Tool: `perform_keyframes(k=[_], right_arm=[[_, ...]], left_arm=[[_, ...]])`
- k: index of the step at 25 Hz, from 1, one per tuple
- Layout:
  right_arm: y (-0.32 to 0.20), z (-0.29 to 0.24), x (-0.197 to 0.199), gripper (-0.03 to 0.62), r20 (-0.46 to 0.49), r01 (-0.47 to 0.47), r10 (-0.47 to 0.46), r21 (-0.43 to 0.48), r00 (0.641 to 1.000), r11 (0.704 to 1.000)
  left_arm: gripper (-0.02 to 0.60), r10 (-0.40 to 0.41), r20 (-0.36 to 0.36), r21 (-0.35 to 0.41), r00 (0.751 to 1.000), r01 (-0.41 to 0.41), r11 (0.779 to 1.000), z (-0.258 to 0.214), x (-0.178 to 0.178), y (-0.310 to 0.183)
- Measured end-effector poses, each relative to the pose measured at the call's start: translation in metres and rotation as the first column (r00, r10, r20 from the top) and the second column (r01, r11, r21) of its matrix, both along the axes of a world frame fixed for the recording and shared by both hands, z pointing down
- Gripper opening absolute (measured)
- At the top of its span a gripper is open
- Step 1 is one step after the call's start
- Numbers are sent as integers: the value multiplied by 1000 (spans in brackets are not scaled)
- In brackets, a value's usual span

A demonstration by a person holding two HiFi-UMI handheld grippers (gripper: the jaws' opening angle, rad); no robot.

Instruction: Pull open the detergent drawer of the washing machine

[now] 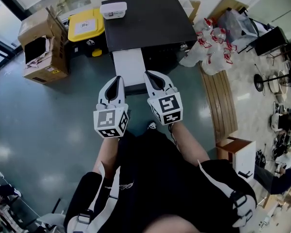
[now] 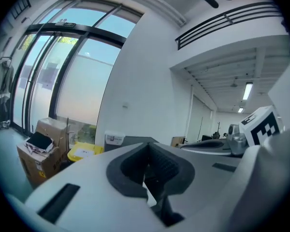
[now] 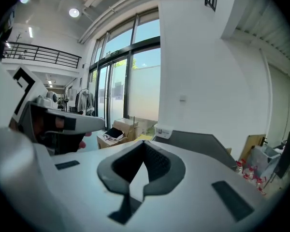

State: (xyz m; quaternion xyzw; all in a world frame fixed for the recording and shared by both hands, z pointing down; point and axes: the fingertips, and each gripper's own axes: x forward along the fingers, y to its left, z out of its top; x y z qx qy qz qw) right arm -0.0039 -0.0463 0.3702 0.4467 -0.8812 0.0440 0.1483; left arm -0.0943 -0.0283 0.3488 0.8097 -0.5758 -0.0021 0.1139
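Flanking washing machine [image 1: 150, 25]: cardboard box [image 1: 41, 45], yellow bin [image 1: 86, 24] | bottles [image 1: 211, 47]

bright daylight from windows [image 2: 63, 76], fisheye edges, floor [image 1: 48, 130] glare

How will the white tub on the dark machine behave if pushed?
The white tub looks like thin plastic: probably light, sliding easily on the smooth machine top. Low and wide, it should not tip; near the corner, it might fall off.
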Motion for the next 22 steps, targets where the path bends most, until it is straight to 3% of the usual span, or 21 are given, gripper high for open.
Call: perform_keyframes(k=[11,22], right_arm=[[7,-89,22,9,87,-40,26,163,996,986],[12,-107,28,9,76,-50,34,217,997,975]], left_arm=[[21,-30,69,179,997,17,984,-88,4,14],[20,-63,83,209,995,45,977,-106,-4,24]])
